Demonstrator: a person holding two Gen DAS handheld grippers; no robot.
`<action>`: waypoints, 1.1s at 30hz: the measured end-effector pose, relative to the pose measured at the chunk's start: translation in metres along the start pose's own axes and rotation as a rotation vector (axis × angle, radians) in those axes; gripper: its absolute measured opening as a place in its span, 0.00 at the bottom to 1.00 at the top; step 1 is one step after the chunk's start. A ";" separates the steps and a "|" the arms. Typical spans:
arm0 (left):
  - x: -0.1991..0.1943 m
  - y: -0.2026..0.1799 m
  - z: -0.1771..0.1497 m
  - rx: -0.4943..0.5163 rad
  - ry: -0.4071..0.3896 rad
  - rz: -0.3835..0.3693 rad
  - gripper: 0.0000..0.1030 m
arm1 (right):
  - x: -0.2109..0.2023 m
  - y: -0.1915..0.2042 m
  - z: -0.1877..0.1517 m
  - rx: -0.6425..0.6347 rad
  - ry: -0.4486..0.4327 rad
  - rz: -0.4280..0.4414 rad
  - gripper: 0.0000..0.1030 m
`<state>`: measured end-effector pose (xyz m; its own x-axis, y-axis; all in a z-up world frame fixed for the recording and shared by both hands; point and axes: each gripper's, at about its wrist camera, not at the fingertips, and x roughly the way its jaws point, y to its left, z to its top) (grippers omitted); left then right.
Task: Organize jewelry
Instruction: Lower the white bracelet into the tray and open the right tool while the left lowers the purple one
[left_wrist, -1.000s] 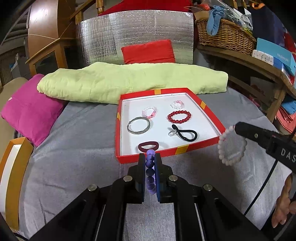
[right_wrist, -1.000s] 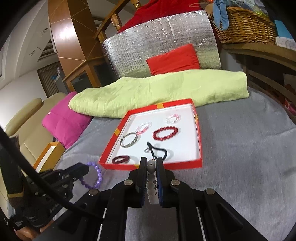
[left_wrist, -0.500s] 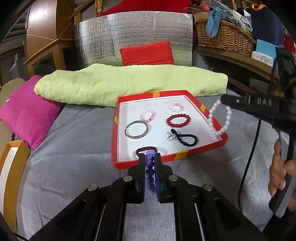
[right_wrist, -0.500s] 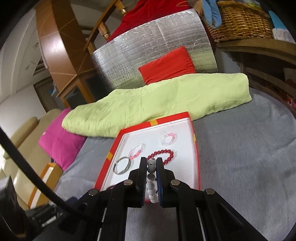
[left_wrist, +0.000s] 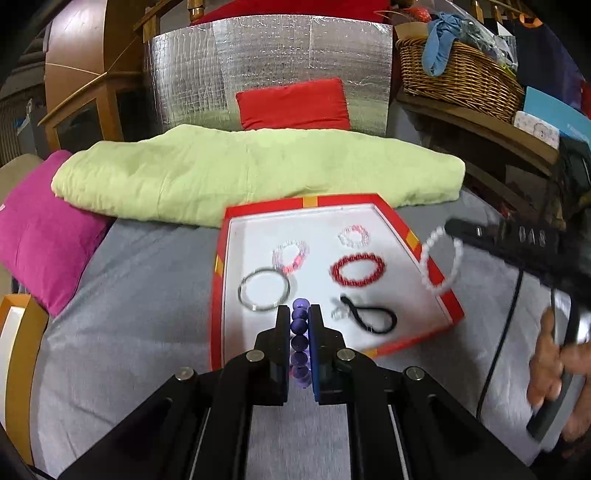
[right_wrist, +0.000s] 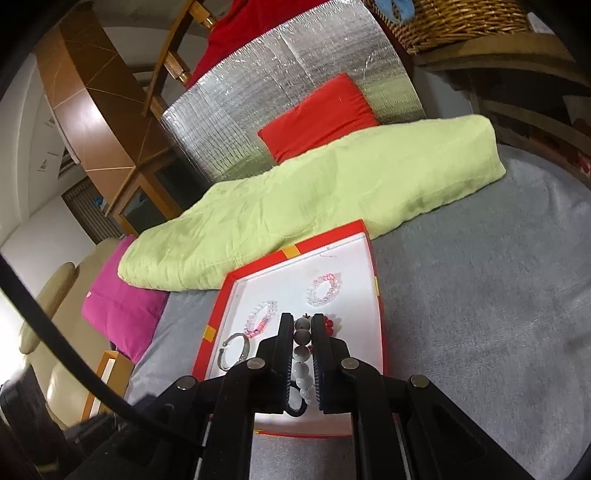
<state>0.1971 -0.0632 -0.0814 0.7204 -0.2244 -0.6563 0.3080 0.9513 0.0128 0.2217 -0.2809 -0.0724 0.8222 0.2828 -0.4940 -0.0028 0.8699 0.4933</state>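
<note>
A red tray (left_wrist: 409, 236) with a white floor lies on the grey bedspread and holds a silver bangle (left_wrist: 263, 288), a clear-pink bead bracelet (left_wrist: 291, 254), a small pink-white bracelet (left_wrist: 353, 236), a red bead bracelet (left_wrist: 357, 269) and a black hair tie (left_wrist: 371, 319). My left gripper (left_wrist: 300, 314) is shut on a purple bead bracelet (left_wrist: 300, 345) over the tray's near edge. My right gripper (right_wrist: 303, 322) is shut on a white bead bracelet (right_wrist: 302, 363) above the tray (right_wrist: 372, 254); in the left wrist view this bracelet (left_wrist: 440, 260) hangs over the tray's right rim.
A folded light-green blanket (left_wrist: 255, 173) lies behind the tray, a magenta cushion (left_wrist: 40, 229) to its left and a red cushion (left_wrist: 293, 105) against a silver panel. An orange-rimmed box (left_wrist: 22, 354) sits at the left. A wicker basket (left_wrist: 458, 79) stands on a shelf at the right.
My right gripper has carried the white bracelet leftward, from beside the tray to over it. My left gripper has moved forward over the tray's near edge, hiding the dark red band.
</note>
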 end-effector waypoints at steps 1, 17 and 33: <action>0.003 0.000 0.004 -0.005 -0.001 0.002 0.09 | 0.002 0.000 0.000 -0.004 0.004 -0.001 0.10; 0.054 -0.011 0.016 0.014 0.045 0.021 0.09 | 0.035 0.000 0.005 -0.041 0.053 -0.011 0.10; 0.066 -0.014 0.012 0.052 0.051 0.067 0.09 | 0.047 0.001 -0.003 -0.035 0.082 -0.022 0.11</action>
<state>0.2479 -0.0940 -0.1160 0.7084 -0.1488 -0.6900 0.2935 0.9511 0.0962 0.2592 -0.2652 -0.0973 0.7728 0.2943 -0.5623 -0.0064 0.8896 0.4568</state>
